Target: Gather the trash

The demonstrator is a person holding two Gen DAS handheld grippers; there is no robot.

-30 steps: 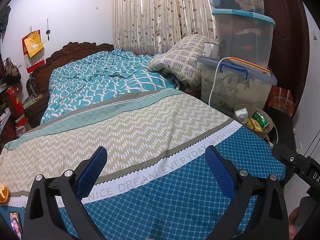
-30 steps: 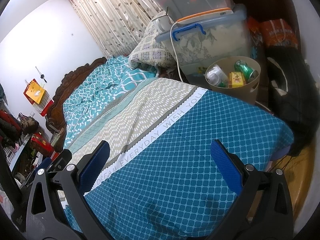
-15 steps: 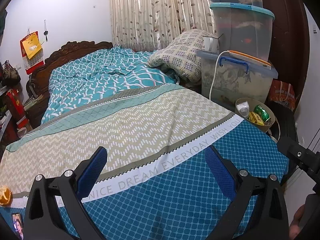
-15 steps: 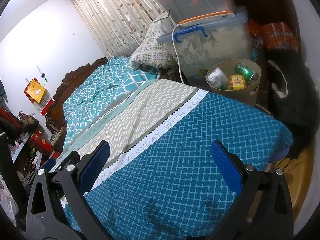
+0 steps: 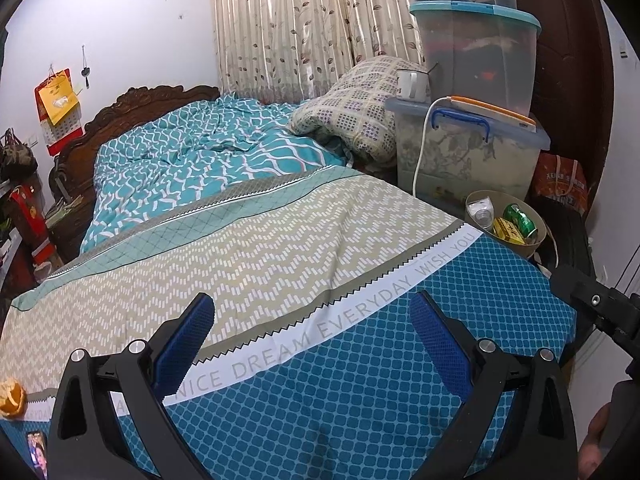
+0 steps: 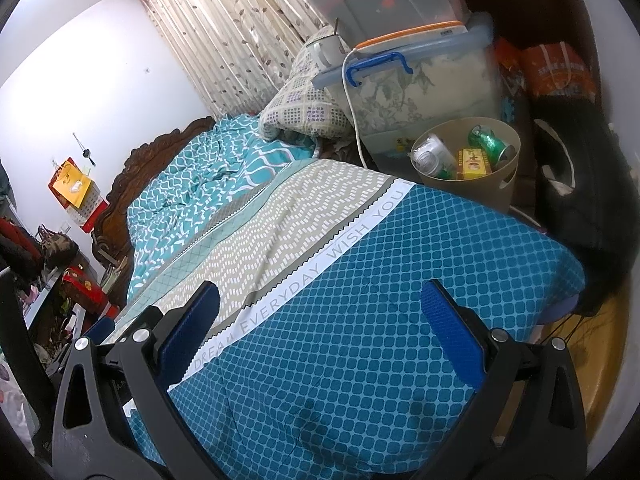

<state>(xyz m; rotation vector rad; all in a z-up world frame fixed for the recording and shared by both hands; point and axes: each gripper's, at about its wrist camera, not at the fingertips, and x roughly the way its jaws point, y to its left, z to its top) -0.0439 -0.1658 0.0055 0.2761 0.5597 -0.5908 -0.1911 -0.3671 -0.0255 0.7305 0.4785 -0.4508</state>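
Both tongs are held spread wide above the blue-patterned bedspread, with nothing between the blue pads: the left gripper and the right gripper. Trash is seen gathered in a tan bin beside the bed, well apart from both and ahead to the right: a green can, a yellow carton and a clear bottle. An orange peel lies on the bedspread at the left gripper's far left.

A tan round trash bin stands on the floor at the bed's far right corner, holding a green can lying tilted, a yellow carton and a clear crumpled bottle. An orange peel lies on the bed's near left edge.
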